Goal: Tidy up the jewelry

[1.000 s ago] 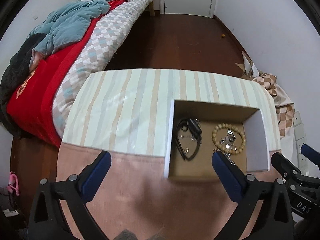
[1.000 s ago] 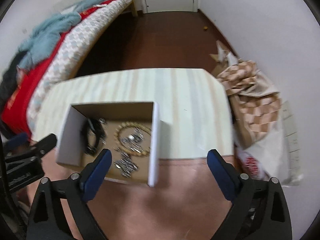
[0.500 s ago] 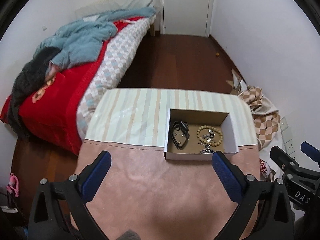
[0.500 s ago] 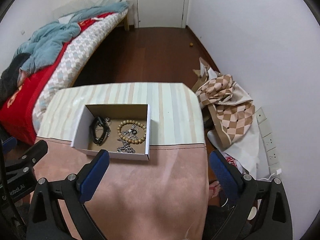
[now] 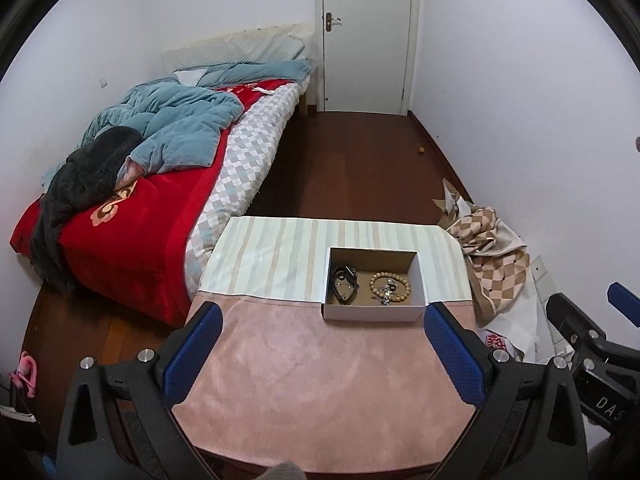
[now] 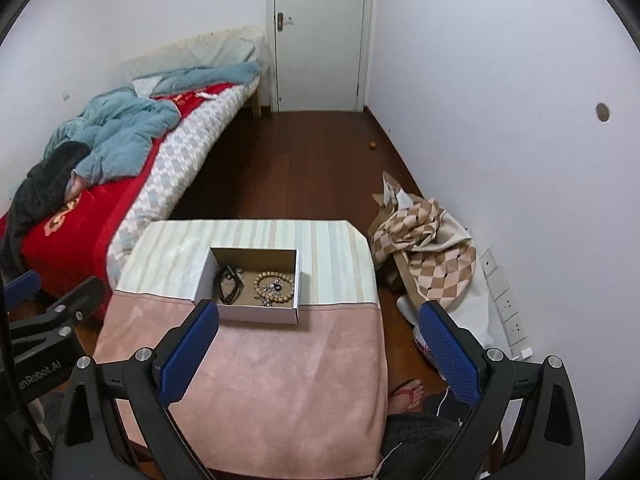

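Observation:
A small open cardboard box (image 5: 372, 314) (image 6: 260, 314) stands on the table where the striped cloth meets the pink cloth. Inside lie a black bracelet (image 5: 343, 280) (image 6: 227, 281), a wooden bead bracelet (image 5: 390, 283) (image 6: 276, 283) and a silver chain piece (image 5: 385, 300) (image 6: 267, 301). My left gripper (image 5: 324, 348) is open and empty, held high and well back from the box. My right gripper (image 6: 320, 348) is open and empty, also high and back from it.
The table carries a striped cloth (image 5: 280, 256) at the far side and a pink cloth (image 5: 320, 380) at the near side. A bed (image 5: 140, 200) with a red blanket stands left. A checkered cloth heap (image 6: 428, 256) lies right, by the wall. A foot in a sandal (image 6: 408, 394) shows by the table.
Both grippers have pulled up and back from the box, which now looks small and far. Both stay open and empty. The jewelry in the box has not moved.

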Tool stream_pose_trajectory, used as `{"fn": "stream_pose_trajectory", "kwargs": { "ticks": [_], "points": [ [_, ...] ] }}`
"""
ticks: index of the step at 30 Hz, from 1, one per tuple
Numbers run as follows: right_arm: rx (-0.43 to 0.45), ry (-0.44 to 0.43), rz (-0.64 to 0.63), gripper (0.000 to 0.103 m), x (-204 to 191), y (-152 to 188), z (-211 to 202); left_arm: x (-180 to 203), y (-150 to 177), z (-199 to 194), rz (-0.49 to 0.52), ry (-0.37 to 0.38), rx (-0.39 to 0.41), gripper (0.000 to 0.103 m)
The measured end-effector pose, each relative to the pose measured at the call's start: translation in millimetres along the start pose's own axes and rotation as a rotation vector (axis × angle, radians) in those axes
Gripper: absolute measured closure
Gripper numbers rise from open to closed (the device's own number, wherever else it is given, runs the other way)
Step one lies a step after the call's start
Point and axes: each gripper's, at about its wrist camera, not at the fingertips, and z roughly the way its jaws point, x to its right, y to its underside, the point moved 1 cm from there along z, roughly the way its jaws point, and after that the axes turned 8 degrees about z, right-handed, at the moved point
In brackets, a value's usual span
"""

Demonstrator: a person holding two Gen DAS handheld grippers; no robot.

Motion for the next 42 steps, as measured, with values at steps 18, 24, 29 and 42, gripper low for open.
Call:
{"fn": "stream_pose_trajectory", "kwargs": {
  "ticks": [18,24,29,42],
  "points": [
    [0.027,-0.009,0.003,0.0,8.4,3.4,-54.7,5.1,7.5,-25.8,0.008,0.025,-0.029,0.0],
    [0.029,0.002,0.007,0.0,5.3,-7.8,-42.4,3.7,-3.7,-15.9,-0.004,0.003,-0.026,0.0],
    [0.016,0.003,0.009,0.0,1.7,-16.3,-25.0,1.4,-9.6,-1.3,-0.012,-0.001,-0.047,0.0],
    [-0.043,0.044,0.0,0.0,-2.5,-22.2,23.8,-1.2,-16.9,31.9,0.002,-0.024,-0.089,0.0]
  ]
}}
